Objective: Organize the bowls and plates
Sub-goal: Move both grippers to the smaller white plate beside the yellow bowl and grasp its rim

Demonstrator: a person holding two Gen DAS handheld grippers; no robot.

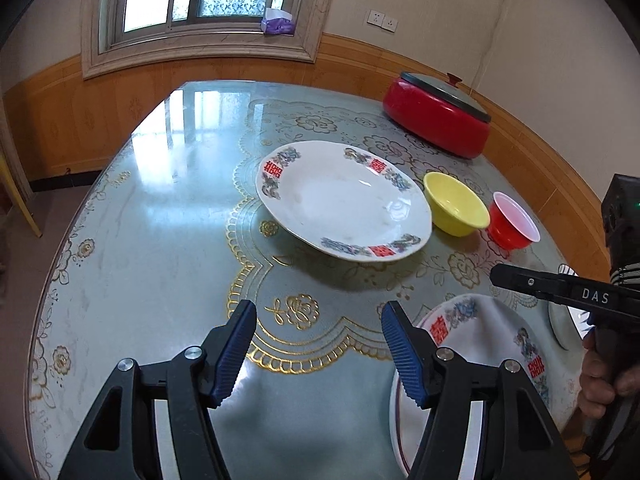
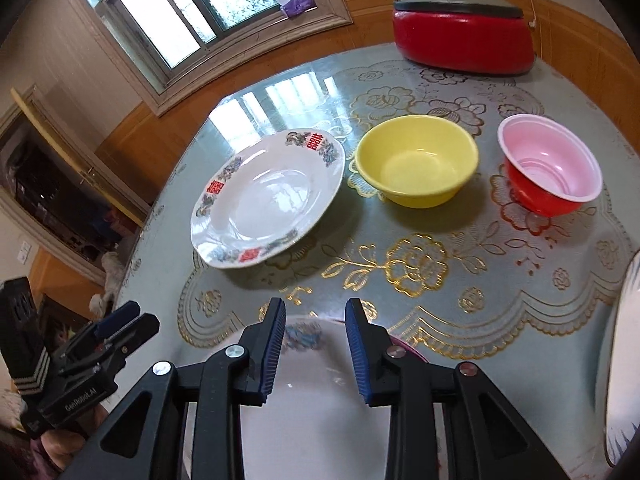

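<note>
A white plate with red and floral rim marks (image 1: 344,200) (image 2: 264,200) lies mid-table. To its right stand a yellow bowl (image 1: 454,204) (image 2: 418,160) and a red bowl with a pale inside (image 1: 512,220) (image 2: 552,168). A second patterned plate (image 1: 480,336) (image 2: 312,380) lies at the near edge, with a pinkish rim showing under it. My left gripper (image 1: 319,308) (image 2: 128,316) is open over bare tablecloth, left of that plate. My right gripper (image 2: 316,308) (image 1: 500,276) hovers above this near plate, its jaws narrowly apart and no pad pressing on it.
A red electric pot with a grey lid (image 1: 436,116) (image 2: 464,36) stands at the far right of the round table (image 1: 160,208). Another plate's edge (image 2: 624,360) (image 1: 560,320) shows at the near right. A person's hand (image 1: 600,384) grips the right tool.
</note>
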